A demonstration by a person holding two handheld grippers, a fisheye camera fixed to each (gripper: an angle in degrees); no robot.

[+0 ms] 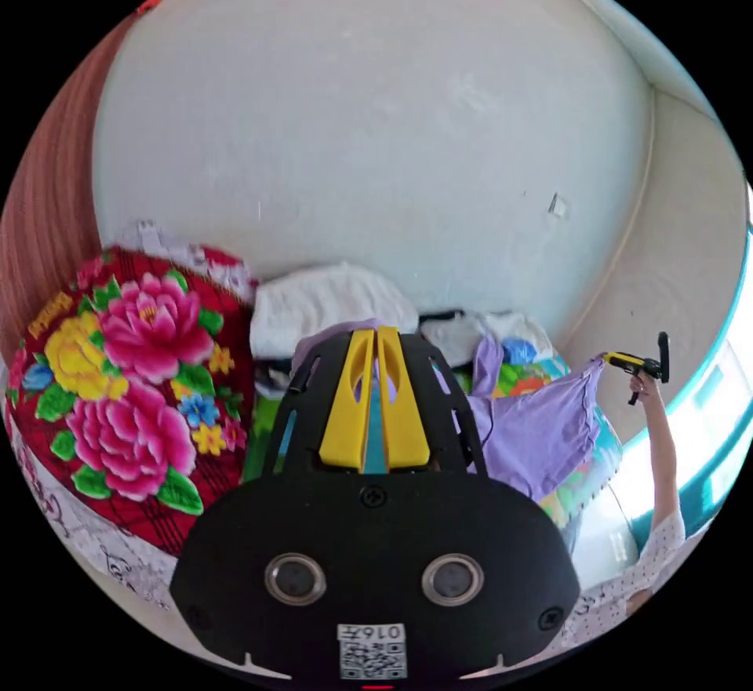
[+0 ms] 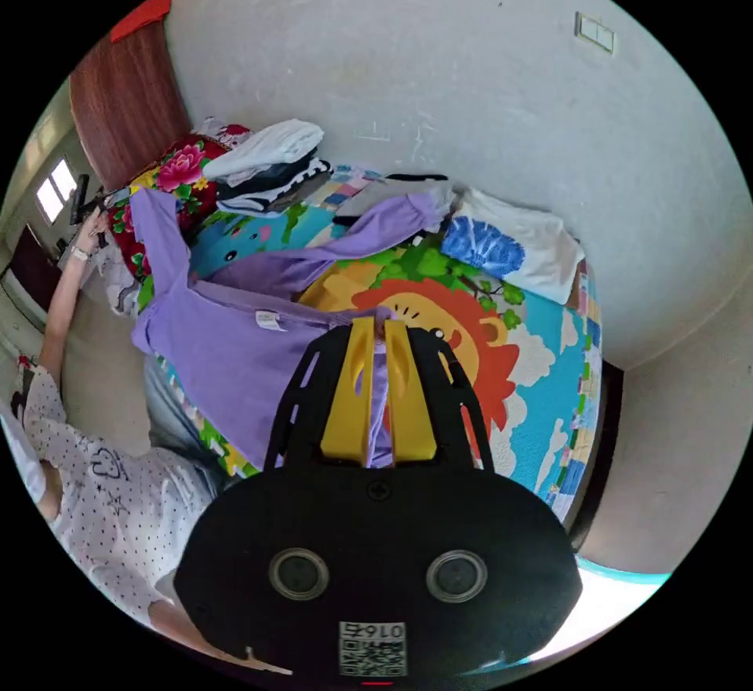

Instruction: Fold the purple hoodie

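Stretching purple hoodie [image 2: 227, 330] taut above lion-print play mat [image 2: 541, 377], likely to square it before folding. Right hand-held gripper [image 2: 379, 330] clamped on one edge; left hand-held gripper [image 1: 375, 346] pinches other, arm [image 2: 63, 307] raised high. Beyond mat: clothes pile [image 2: 271, 154], floral quilt [image 1: 133, 401] at wall.

1. Bare, unblocked stretch across the lion-printed, brightly coloured play mat [image 2: 502, 377], right of the right yellow-jawed gripper [image 2: 379, 328].
2. Far edge crowded: stack of folded white and dark clothes [image 2: 271, 161], white pillow with a blue print [image 2: 510, 248], both close against the pale plaster wall [image 2: 439, 56].
3. Stretched lilac cotton hoodie [image 2: 227, 330] spanned the near left part of the mat between both grippers.
4. Bulky red quilt with pink and yellow flowers [image 1: 133, 393] stood just beside the left yellow-jawed gripper [image 1: 375, 336].
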